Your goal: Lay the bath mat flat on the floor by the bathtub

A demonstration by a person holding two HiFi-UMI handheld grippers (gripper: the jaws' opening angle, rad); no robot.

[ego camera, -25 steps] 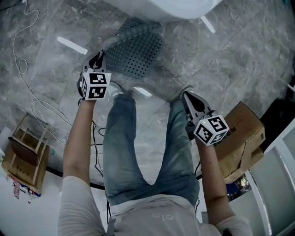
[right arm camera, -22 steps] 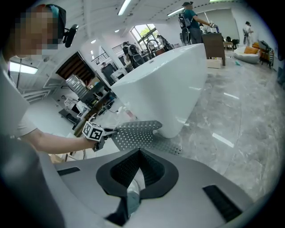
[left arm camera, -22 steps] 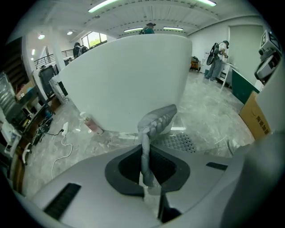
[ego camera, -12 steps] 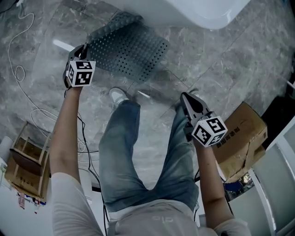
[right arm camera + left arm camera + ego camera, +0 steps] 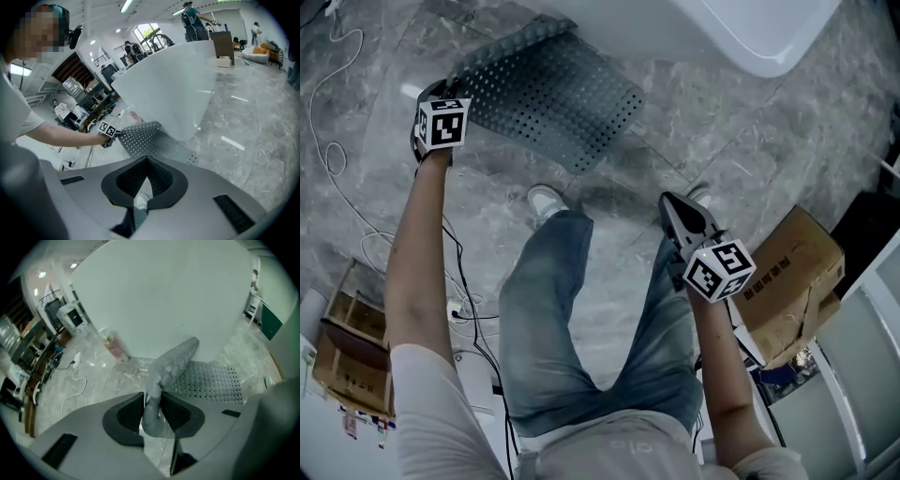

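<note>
Head view: the grey, hole-dotted bath mat [image 5: 558,98] lies on the marble floor [image 5: 750,141] just beside the white bathtub [image 5: 694,28]. Most of it is spread flat. Its far edge, next to the tub, is curled up. The left gripper [image 5: 439,87] is at the mat's left corner, with the arm stretched out toward it.

In the left gripper view, the fingers [image 5: 165,406] are opening. A folded-up corner of the mat [image 5: 157,390] still stands between them, and the raised fold runs on toward the tub wall [image 5: 159,296]. The rest of the mat lies flat to the right. A pink bottle [image 5: 112,348] stands on the floor at the foot of the tub.

The right gripper [image 5: 667,202] hangs over the person's right leg, well apart from the mat. In the right gripper view, its fingers [image 5: 157,180] are closed together with nothing between them. A cardboard box [image 5: 787,272] sits on the floor to the person's right, and a white cable [image 5: 328,141] trails on the left.
</note>
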